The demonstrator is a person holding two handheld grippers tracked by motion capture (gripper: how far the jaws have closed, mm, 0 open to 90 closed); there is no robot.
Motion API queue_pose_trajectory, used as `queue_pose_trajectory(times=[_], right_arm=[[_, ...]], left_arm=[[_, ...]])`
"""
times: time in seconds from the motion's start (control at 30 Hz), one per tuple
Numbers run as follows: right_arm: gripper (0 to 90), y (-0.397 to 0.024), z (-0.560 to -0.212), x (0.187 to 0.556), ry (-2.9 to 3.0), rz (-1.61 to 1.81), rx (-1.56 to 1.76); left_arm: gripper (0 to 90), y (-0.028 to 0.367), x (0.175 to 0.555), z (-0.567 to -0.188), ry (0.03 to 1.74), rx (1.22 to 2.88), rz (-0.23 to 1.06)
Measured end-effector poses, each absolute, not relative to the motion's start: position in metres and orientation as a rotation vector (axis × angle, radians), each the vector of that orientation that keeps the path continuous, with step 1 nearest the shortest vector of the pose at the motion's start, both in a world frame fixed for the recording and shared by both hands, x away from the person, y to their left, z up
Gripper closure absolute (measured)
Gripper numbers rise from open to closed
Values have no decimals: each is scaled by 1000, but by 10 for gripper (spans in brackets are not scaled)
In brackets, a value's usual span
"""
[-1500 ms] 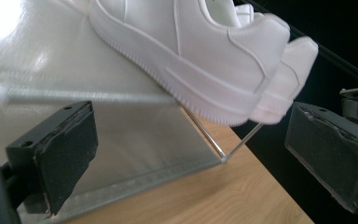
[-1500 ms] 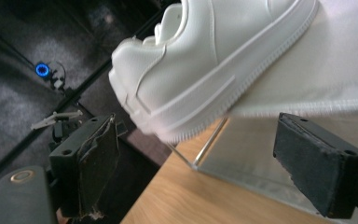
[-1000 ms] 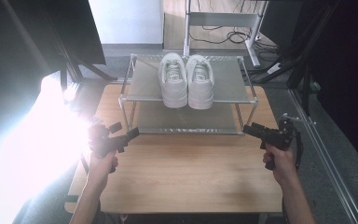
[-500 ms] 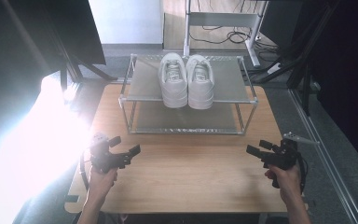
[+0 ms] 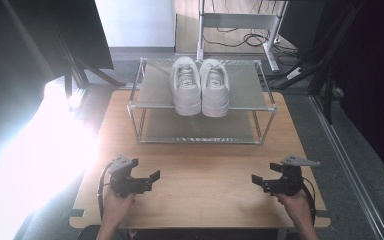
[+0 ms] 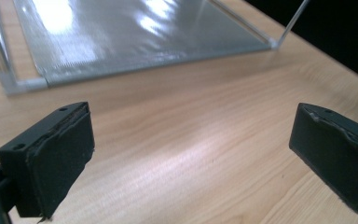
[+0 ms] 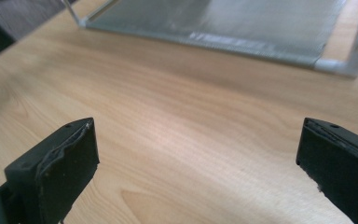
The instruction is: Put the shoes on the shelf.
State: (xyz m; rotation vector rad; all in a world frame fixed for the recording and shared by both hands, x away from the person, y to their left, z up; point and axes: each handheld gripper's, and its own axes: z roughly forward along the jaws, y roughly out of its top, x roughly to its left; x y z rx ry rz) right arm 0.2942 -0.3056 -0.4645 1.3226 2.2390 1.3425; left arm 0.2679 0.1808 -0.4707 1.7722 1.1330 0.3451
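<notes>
White shoes [image 5: 201, 86] side by side on rack [image 5: 152, 106] — toes toward person.

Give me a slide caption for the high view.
White sneakers atop a metal rack; both hand-held grippers open, near the table's front edge.

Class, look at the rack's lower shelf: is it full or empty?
Empty. The rack carries the pair of white shoes on its top shelf, while its lower shelf shows bare mesh in all three views.

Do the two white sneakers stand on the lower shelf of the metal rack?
No, the two white sneakers stand side by side on the top shelf of the metal rack; nothing lies on its lower shelf.
</notes>
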Motion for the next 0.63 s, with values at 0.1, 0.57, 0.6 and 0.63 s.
queue_pose_trajectory(times=[0.1,0.57,0.6,0.63], right_arm=[[0,-292,-473,289,2296,1243,1286],[0,-254,-500,281,2447,1007,1126],[0,-251,-503,281,2471,991,1119],[0,-251,-503,281,2471,991,1119]], left_arm=[[0,172,265,-479,1136,1852,357],[0,128,260,-505,1106,2137,408],[0,124,260,-507,1100,2160,411],[0,124,260,-507,1100,2160,411]])
